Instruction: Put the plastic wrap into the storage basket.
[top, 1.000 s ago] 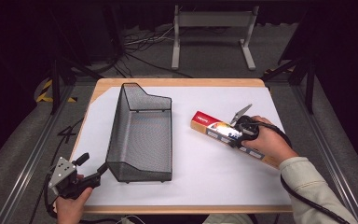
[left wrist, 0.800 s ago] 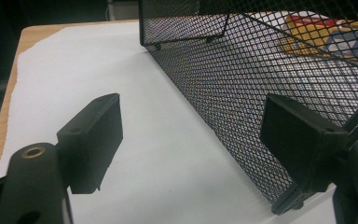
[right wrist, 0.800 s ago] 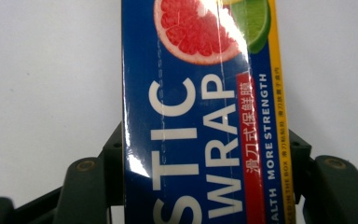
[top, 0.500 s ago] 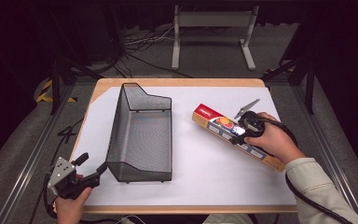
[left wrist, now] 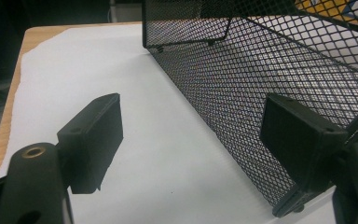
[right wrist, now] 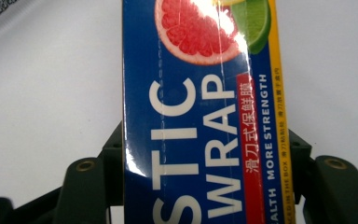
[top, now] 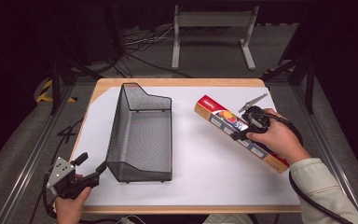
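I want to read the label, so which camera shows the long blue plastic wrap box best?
The right gripper view: the long blue plastic wrap box sits close between the fingers, lettering legible. The high view shows its whole length, print too small. The left gripper view catches a blurred corner through mesh.

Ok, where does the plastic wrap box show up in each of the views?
High view: the plastic wrap box lies slanted right of centre, gripped by the right gripper.
Right gripper view: its blue face runs up the middle, between the jaws.
Left gripper view: a yellow-and-blue bit, probably the box, behind the mesh, top right.
Shared landmark: the white table cover.
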{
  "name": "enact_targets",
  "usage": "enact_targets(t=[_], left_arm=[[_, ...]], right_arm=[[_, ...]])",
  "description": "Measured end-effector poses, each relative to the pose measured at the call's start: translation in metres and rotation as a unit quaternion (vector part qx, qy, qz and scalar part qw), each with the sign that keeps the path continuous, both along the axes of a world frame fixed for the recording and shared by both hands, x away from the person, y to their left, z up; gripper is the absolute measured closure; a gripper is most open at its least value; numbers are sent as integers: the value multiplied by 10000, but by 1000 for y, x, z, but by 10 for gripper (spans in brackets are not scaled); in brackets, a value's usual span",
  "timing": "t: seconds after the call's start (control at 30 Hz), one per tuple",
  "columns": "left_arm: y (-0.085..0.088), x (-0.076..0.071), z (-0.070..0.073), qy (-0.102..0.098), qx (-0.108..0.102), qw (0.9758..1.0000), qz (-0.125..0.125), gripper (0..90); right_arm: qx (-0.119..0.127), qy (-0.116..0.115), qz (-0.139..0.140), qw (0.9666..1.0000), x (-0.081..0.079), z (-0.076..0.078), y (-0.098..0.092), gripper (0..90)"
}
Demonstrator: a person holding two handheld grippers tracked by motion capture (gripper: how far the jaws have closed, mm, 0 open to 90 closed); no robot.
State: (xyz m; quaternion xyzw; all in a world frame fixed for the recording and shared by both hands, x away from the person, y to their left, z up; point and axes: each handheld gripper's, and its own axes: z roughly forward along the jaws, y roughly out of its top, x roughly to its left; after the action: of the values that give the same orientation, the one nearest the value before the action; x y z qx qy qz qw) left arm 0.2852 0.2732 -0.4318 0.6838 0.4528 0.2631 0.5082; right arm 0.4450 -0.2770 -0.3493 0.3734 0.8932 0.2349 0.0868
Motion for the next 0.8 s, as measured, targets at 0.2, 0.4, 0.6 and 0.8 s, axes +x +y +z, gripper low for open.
enact_targets(t=[0.2, 0.4, 0.6, 0.8], left_arm=[[0, 0, 0, -3, -11, 10000, 31, 220], [0, 0, 0, -6, -15, 10000, 33, 220], [0, -1, 0, -10, -7, 10000, 34, 220], [0, -1, 0, -3, 14, 10000, 14, 220]], right_arm=[[205, -82, -303, 9993, -4, 12, 1, 396], [217, -263, -393, 9986, -11, 24, 7, 396], [235, -329, -792, 9960, -19, 33, 15, 397], [344, -530, -876, 9941, -24, 39, 22, 399]])
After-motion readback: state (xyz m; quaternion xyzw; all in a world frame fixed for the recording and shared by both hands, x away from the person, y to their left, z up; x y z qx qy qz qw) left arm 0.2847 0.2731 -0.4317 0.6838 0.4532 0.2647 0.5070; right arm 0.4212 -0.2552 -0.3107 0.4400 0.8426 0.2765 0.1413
